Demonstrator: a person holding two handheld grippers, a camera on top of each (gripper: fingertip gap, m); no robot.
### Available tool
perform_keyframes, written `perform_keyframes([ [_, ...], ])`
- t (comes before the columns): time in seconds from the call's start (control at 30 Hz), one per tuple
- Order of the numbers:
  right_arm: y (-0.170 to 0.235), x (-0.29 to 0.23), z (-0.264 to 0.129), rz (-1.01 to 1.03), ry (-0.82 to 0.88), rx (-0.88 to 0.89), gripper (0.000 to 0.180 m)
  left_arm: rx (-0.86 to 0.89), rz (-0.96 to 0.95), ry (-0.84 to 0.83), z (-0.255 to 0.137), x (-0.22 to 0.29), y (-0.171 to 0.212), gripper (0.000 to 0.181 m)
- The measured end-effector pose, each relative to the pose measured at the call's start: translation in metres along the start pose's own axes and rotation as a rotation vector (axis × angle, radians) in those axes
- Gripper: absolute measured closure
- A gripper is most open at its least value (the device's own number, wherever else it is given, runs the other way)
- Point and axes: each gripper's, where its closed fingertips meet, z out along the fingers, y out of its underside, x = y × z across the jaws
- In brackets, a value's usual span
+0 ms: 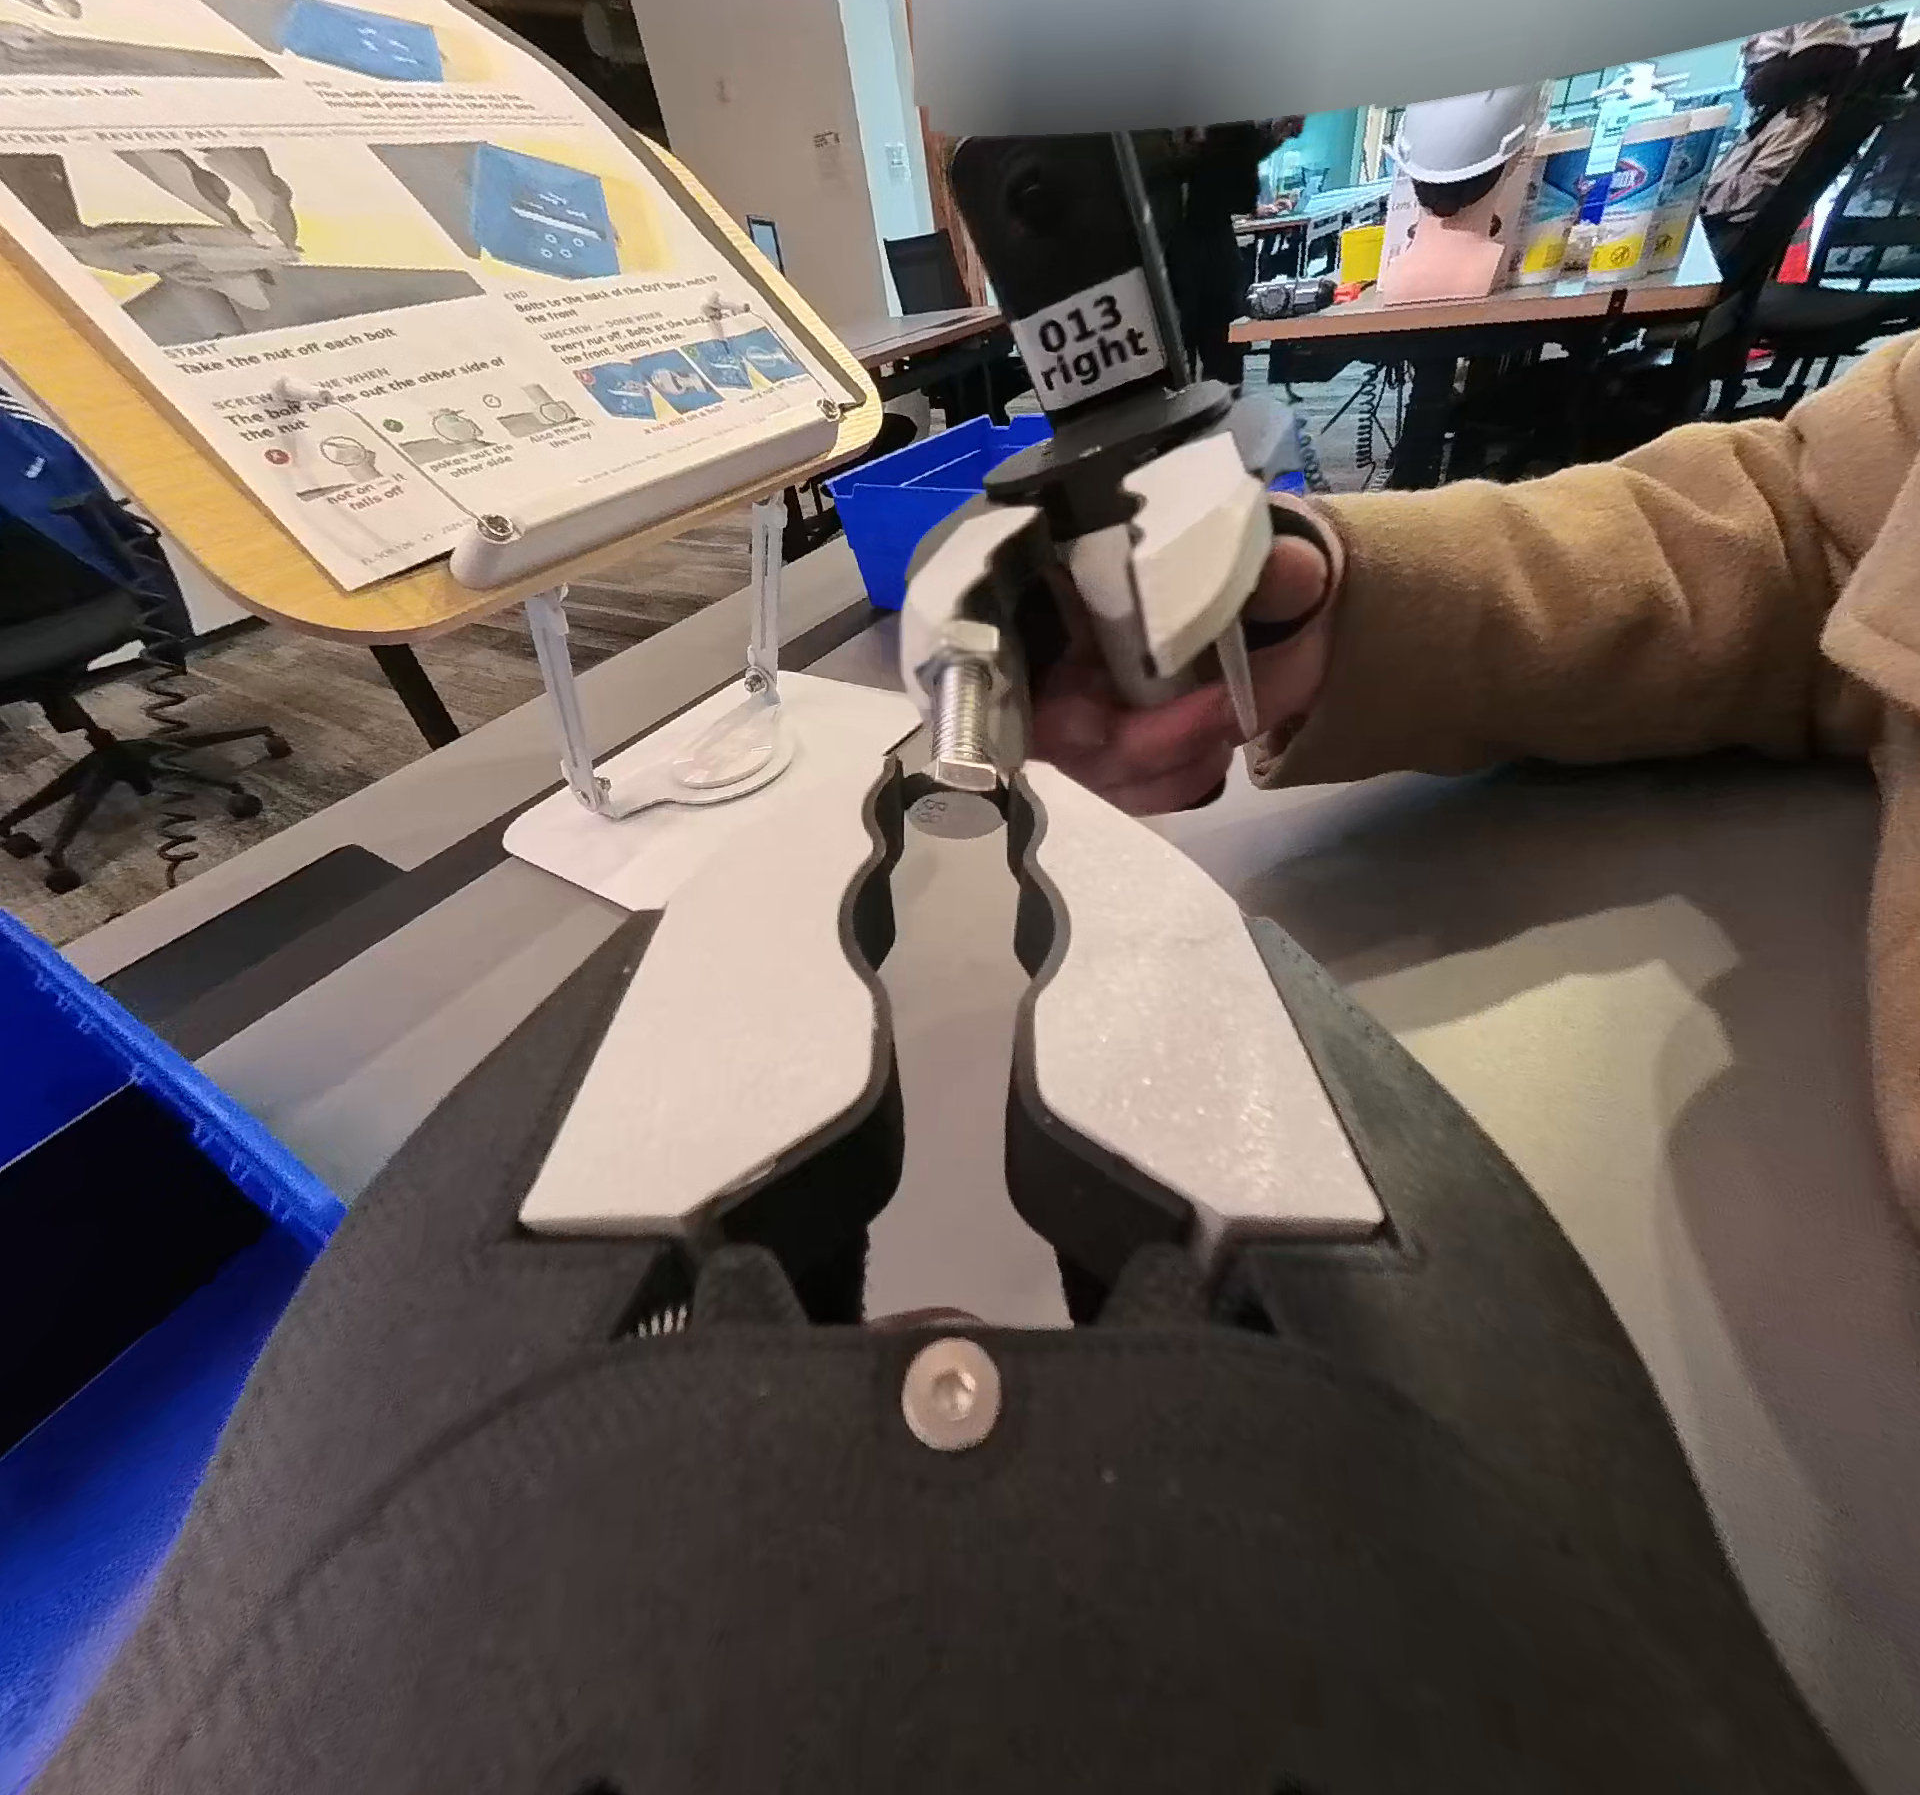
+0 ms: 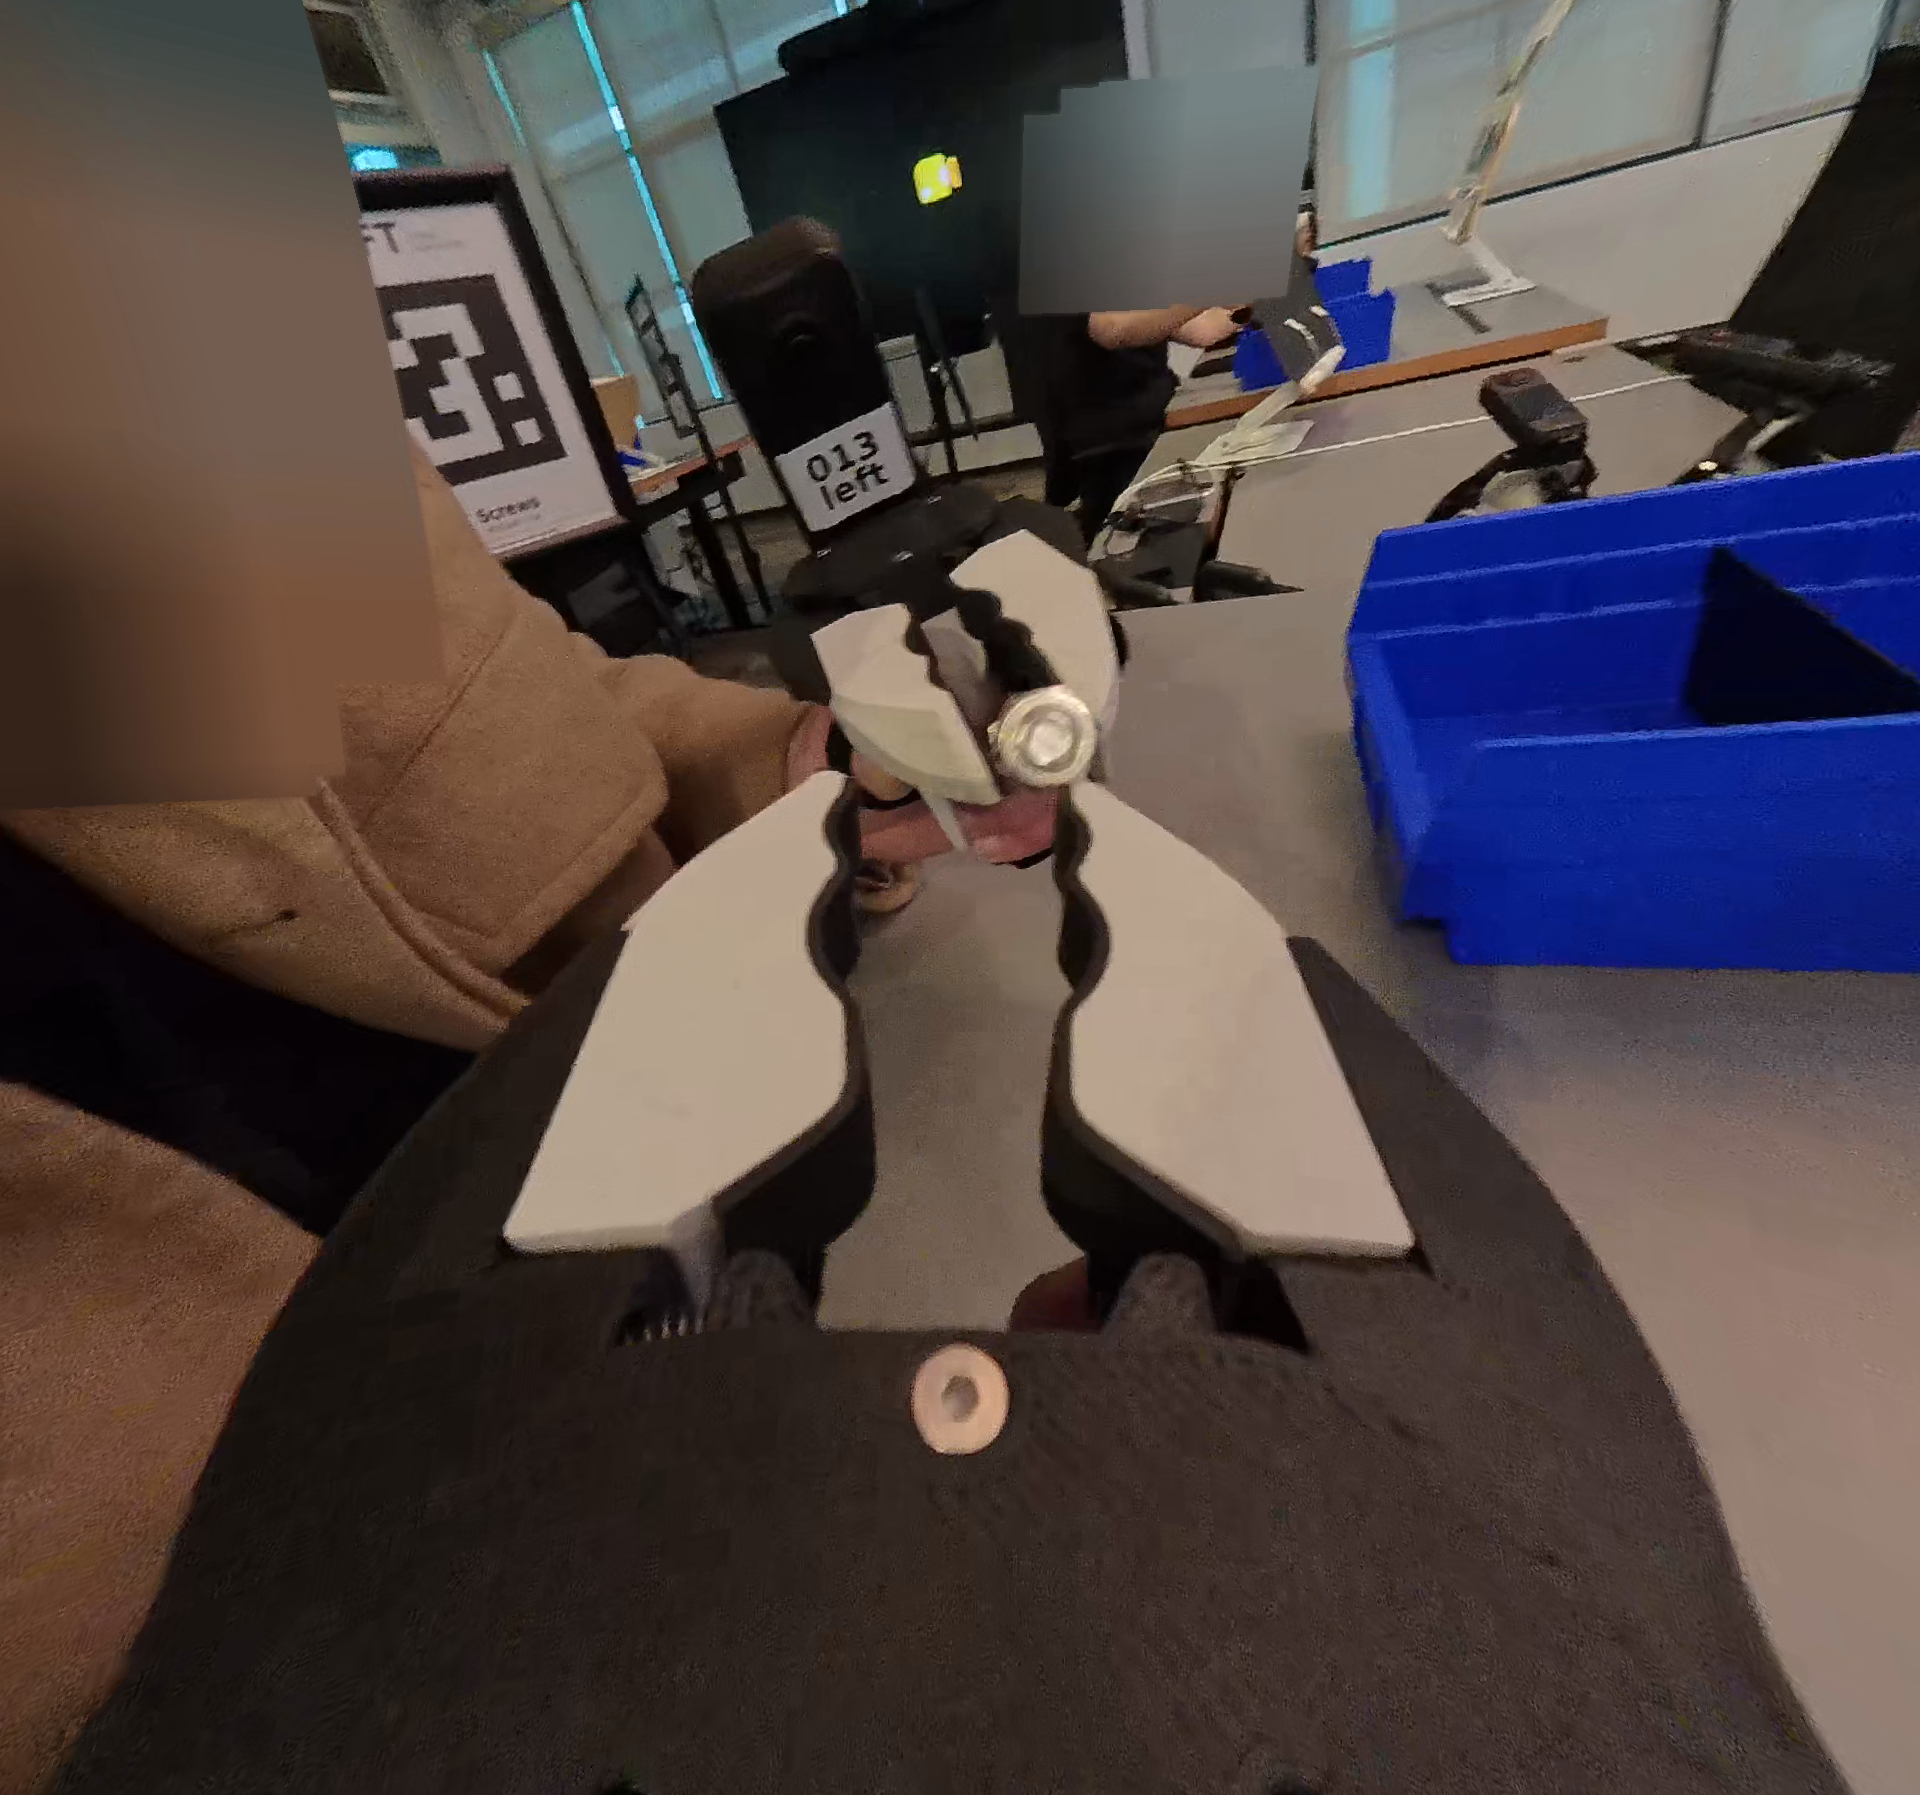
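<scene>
My left gripper (image 1: pixel 958 781) is shut on the head of a steel bolt (image 1: pixel 964 719), which stands up from the fingertips. A hex nut (image 1: pixel 956 646) sits on the thread near its free end. In the right wrist view the bolt's end and the nut (image 2: pixel 1044 737) face the camera, held by the left gripper (image 2: pixel 992 743). My right gripper (image 2: pixel 956 791) has its jaws apart, and the nut lies just beyond its right fingertip (image 2: pixel 1086 815). In the left wrist view the right gripper (image 1: pixel 1039 644) reaches over the nut from above. A hand in a tan sleeve (image 1: pixel 1558 602) holds it.
A wooden stand with a printed instruction sheet (image 1: pixel 416 291) rests on its white base (image 1: pixel 665 810) on the grey table (image 1: pixel 1558 1018). One blue bin (image 1: pixel 125 1226) is at my left, another (image 1: pixel 914 498) behind; a divided blue bin (image 2: pixel 1642 758) is to the right. Another person works at a far table (image 2: pixel 1112 374). The grippers are tip to tip, or close to it.
</scene>
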Motion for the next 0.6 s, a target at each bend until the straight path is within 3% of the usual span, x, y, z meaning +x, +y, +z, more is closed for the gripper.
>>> perform_keyframes([
  [0.03,0.001,-0.013,-0.001,-0.016,-0.08,-0.004,0.173,0.001,-0.002,-0.009,0.0,-0.002,0.0,0.163],
  [0.07,0.0,-0.028,-0.003,-0.027,-0.175,0.005,0.18,-0.006,-0.008,-0.019,-0.001,-0.004,0.0,0.163],
  [0.13,-0.001,-0.02,-0.004,-0.033,-0.118,0.003,0.172,0.001,-0.011,-0.01,-0.003,-0.004,0.0,0.163],
  [0.27,-0.005,0.01,-0.008,-0.003,0.02,0.051,0.134,0.003,0.003,0.008,0.0,0.001,-0.002,0.163],
  [0.4,-0.008,0.0,-0.004,-0.016,-0.023,0.08,0.133,-0.002,-0.008,0.008,0.002,0.001,0.001,0.163],
  [0.43,-0.006,-0.003,-0.004,-0.019,-0.043,0.063,0.142,0.0,-0.011,0.005,0.001,0.0,0.001,0.163],
  [0.47,-0.002,-0.017,-0.005,-0.015,-0.134,0.032,0.172,0.007,-0.019,-0.003,0.0,-0.002,-0.001,0.163],
  [0.5,0.005,-0.028,-0.005,-0.002,-0.21,-0.015,0.171,0.005,-0.03,-0.014,-0.001,-0.005,-0.001,0.163],
  [0.6,0.01,-0.014,-0.001,-0.03,-0.115,-0.046,0.162,0.015,-0.017,-0.006,-0.003,-0.005,-0.003,0.163],
])
